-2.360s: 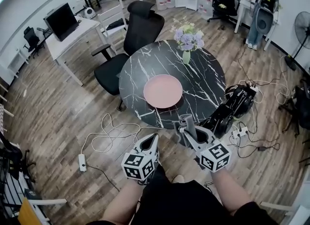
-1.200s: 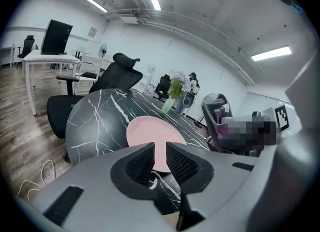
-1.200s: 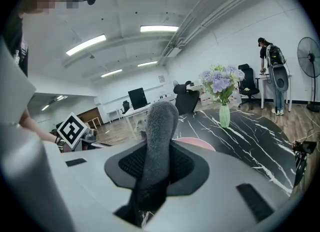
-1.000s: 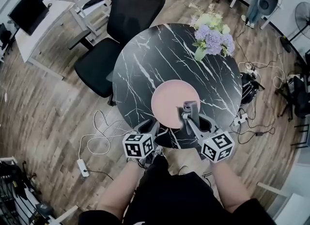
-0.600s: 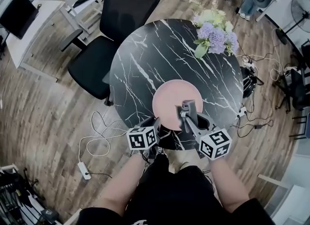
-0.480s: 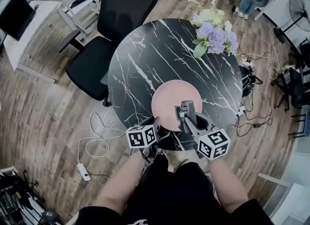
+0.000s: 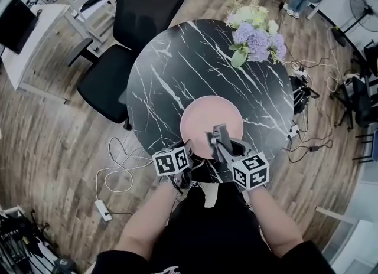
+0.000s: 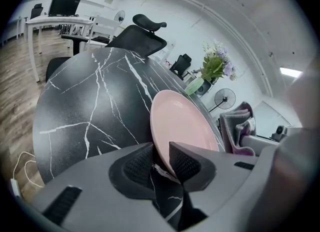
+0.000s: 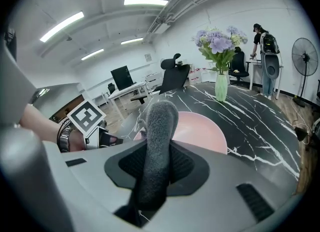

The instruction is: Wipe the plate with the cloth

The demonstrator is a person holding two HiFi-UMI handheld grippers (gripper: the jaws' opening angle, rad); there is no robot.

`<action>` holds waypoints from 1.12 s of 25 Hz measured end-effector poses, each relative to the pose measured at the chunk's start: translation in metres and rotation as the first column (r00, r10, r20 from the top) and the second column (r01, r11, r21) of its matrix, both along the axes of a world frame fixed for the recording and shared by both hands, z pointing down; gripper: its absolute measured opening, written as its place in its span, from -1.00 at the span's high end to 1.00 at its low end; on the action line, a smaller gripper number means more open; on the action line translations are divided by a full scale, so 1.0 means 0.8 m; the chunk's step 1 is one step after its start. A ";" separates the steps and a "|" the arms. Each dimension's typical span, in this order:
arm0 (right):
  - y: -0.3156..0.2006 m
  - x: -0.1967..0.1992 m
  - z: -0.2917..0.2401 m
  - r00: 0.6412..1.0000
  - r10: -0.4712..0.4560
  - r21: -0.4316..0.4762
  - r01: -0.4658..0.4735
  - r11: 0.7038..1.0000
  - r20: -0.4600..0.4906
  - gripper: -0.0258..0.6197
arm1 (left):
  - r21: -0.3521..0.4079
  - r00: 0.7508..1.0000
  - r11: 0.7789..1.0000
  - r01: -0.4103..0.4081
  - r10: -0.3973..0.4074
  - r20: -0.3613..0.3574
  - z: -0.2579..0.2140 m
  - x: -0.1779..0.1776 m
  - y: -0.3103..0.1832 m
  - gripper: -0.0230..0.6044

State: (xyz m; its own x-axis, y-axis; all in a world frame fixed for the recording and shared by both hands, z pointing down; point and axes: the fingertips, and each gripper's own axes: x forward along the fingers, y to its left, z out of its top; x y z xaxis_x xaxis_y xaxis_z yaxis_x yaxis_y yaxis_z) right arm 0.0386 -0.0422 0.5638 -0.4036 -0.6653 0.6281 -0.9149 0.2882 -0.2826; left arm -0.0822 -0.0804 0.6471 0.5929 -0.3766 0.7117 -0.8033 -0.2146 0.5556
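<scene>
Left gripper: I have its jaws pinched together on the near rim of the plate.
Right gripper: its jaws are clamped on the folded cloth, just over the plate's near edge. I can't tell whether the cloth touches the plate.
Plate: it lies flat on the table, with the flowers well beyond its far side.
Risk: if I press hard, the plate could tip or slide out of the left pinch. Too little cloth sticks out, so the jaws could scrape the plate.

left gripper: jaws clamp the plate by its near rim
plate: pink, on black marble table
cloth: folded, at right
</scene>
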 end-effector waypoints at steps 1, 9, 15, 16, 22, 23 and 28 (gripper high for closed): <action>0.000 -0.002 0.005 1.000 -0.014 -0.014 0.014 1.000 -0.002 0.59 | -0.005 1.000 1.000 0.005 -0.005 -0.003 0.002 0.002 0.001 0.55; -0.004 -0.024 0.055 0.986 -0.168 -0.147 0.164 0.976 -0.018 0.59 | -0.020 0.995 0.996 0.083 -0.081 0.064 0.009 0.006 -0.001 0.65; -0.005 -0.038 0.078 0.969 -0.247 -0.237 0.240 0.941 0.001 0.59 | -0.032 0.981 0.984 0.177 -0.173 0.091 0.012 0.001 -0.005 0.74; -0.004 -0.040 0.080 0.965 -0.261 -0.247 0.254 0.935 0.001 0.59 | -0.036 0.978 0.981 0.193 -0.189 0.091 0.012 0.000 -0.005 0.75; -0.001 -0.047 0.094 0.939 -0.344 -0.299 0.329 0.896 0.002 0.59 | -0.043 0.965 0.967 0.252 -0.247 0.093 0.013 0.000 -0.009 0.81; 0.000 -0.049 0.096 0.934 -0.358 -0.310 0.341 0.887 0.003 0.59 | -0.042 0.963 0.965 0.258 -0.254 0.093 0.013 0.000 -0.009 0.81; 0.006 -0.056 0.107 0.893 -0.450 -0.368 0.412 0.833 -0.018 0.59 | -0.029 0.958 0.962 0.273 -0.269 0.099 0.014 0.000 -0.011 0.82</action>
